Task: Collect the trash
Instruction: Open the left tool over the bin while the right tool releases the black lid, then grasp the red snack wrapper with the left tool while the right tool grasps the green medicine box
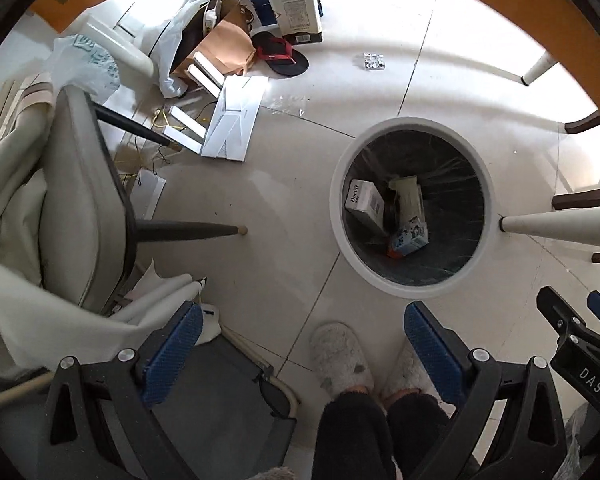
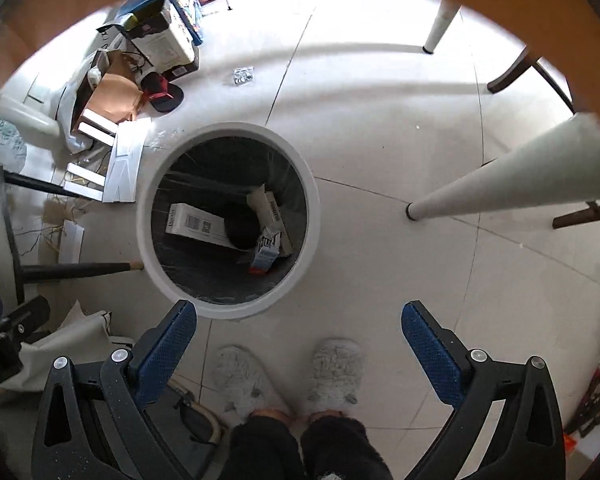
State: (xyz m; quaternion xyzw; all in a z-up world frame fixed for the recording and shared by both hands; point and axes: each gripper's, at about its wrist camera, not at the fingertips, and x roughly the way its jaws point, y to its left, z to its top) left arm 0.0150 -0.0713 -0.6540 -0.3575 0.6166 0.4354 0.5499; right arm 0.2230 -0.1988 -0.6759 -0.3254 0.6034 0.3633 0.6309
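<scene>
White-rimmed trash bin is standing on the tiled floor, lined with a black bag. Inside are lying a white "Doctor" box, a cream carton, and a small blue-white carton. Left gripper and right gripper are both pointing down, jaws spread wide, holding nothing.

A home's tiled dining area: fluffy slippers, table leg, chair, floor clutter.
</scene>
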